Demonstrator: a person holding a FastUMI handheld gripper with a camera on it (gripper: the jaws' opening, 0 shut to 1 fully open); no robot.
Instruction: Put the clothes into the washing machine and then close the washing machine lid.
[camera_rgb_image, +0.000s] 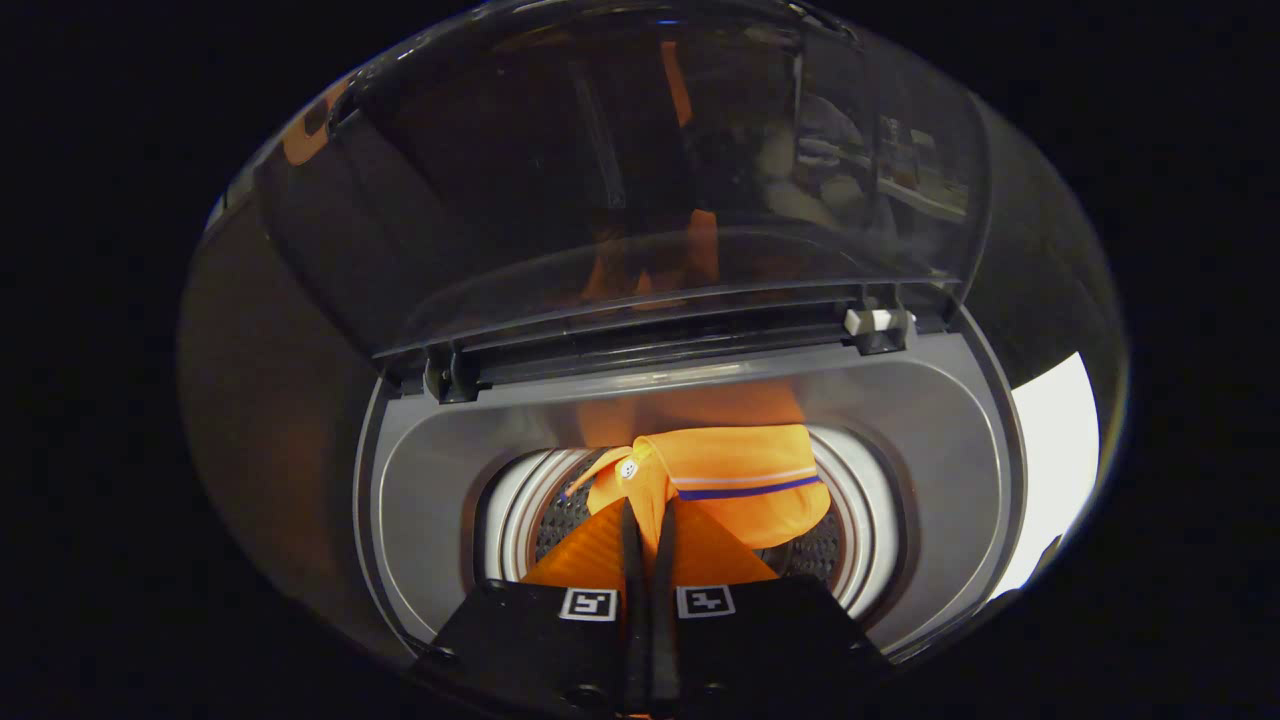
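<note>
One top-loading washing machine (930, 440), grey deck, round drum opening just ahead of the gripper. One transparent lid (660, 170), raised upright on its rear hinges, reflecting orange along its lower part. One perforated drum (560, 515), ribbed pale rim, visible either side of the cloth. One orange polo shirt (740, 480), white and blue stripe on the hem of a sleeve, buttoned collar, hanging over and into the drum mouth. One gripper (650, 540), fingers drawn nearly together, pinching a fold of the shirt between them above the drum.
</note>
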